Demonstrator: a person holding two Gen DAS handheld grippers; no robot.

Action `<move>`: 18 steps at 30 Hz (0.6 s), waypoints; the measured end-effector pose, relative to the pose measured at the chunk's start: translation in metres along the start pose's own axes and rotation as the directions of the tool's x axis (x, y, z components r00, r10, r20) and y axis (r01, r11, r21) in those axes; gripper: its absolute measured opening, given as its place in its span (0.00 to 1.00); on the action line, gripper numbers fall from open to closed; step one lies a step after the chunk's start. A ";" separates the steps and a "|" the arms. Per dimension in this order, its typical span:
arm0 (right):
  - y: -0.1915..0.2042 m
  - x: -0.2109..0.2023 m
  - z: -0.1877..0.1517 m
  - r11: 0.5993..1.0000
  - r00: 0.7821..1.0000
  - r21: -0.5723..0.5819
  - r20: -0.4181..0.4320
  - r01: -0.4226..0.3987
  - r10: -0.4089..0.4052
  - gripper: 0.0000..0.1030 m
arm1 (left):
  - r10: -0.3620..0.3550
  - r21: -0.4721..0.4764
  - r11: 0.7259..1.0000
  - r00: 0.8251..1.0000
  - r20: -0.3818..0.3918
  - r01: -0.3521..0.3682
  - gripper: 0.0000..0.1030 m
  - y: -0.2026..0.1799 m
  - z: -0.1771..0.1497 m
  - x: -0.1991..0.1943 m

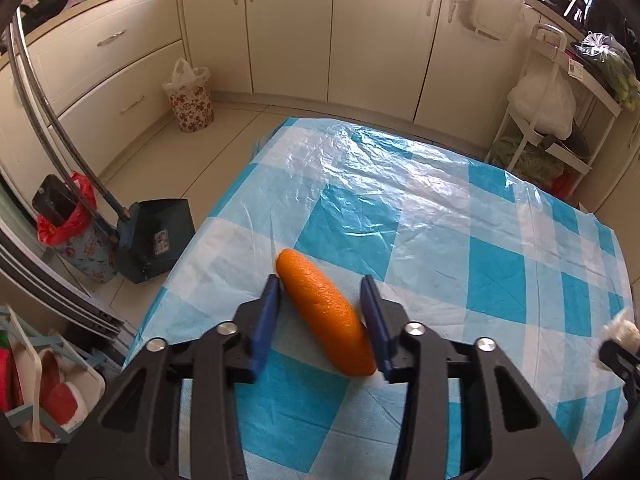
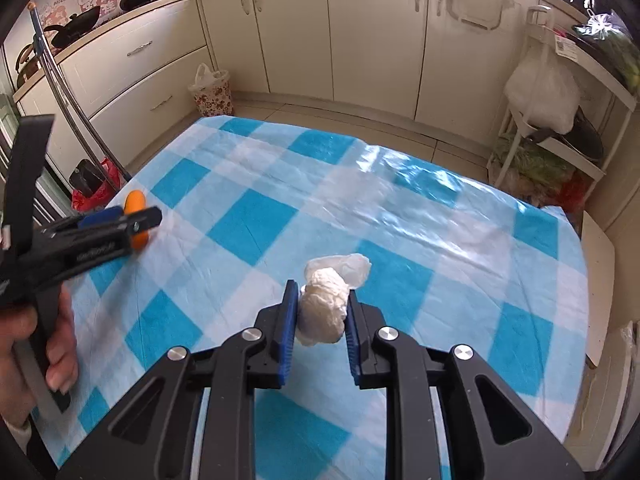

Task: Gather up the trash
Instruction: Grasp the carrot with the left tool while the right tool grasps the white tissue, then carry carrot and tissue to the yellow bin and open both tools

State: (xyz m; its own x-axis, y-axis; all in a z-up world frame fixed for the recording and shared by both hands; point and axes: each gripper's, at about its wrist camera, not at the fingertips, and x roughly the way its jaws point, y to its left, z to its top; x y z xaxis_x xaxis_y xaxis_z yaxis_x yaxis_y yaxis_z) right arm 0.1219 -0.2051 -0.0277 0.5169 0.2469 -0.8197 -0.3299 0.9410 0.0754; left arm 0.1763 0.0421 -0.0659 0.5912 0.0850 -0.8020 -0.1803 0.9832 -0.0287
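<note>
My left gripper fingers pinch the orange peel, my right gripper fingers pinch the tissue wad over the table.

The orange peel is a long curved strip with a dimpled skin, lying slantwise on the blue-and-white checked tablecloth near its left edge. The crumpled white tissue is a wrinkled wad with a thin, glossy scrap sticking out behind it, and it sits towards the middle of the same cloth.
</note>
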 end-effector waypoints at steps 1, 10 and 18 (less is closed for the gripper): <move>-0.007 -0.009 -0.007 1.000 1.000 0.013 0.004 0.002 -0.002 0.23 | -0.008 -0.005 1.000 1.000 -0.001 0.008 0.17 0.001 0.001 0.000; -0.061 -0.056 -0.041 0.978 0.995 0.210 0.099 -0.009 -0.012 0.23 | -0.222 0.068 0.973 0.974 0.036 0.219 0.12 -0.036 -0.024 -0.042; -0.076 -0.083 -0.058 0.974 0.989 0.226 0.133 0.027 -0.058 0.24 | -0.317 0.209 0.931 0.947 0.060 0.298 0.12 -0.117 -0.061 -0.102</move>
State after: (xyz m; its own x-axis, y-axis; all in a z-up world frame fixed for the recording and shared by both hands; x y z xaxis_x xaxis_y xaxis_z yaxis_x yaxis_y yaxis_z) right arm 0.0580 -0.3108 0.0014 0.6356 0.2202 -0.7399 -0.1285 0.9753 0.1798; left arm 0.0895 -0.0918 -0.0172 0.6635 -0.2213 -0.7147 0.1729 0.9748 -0.1413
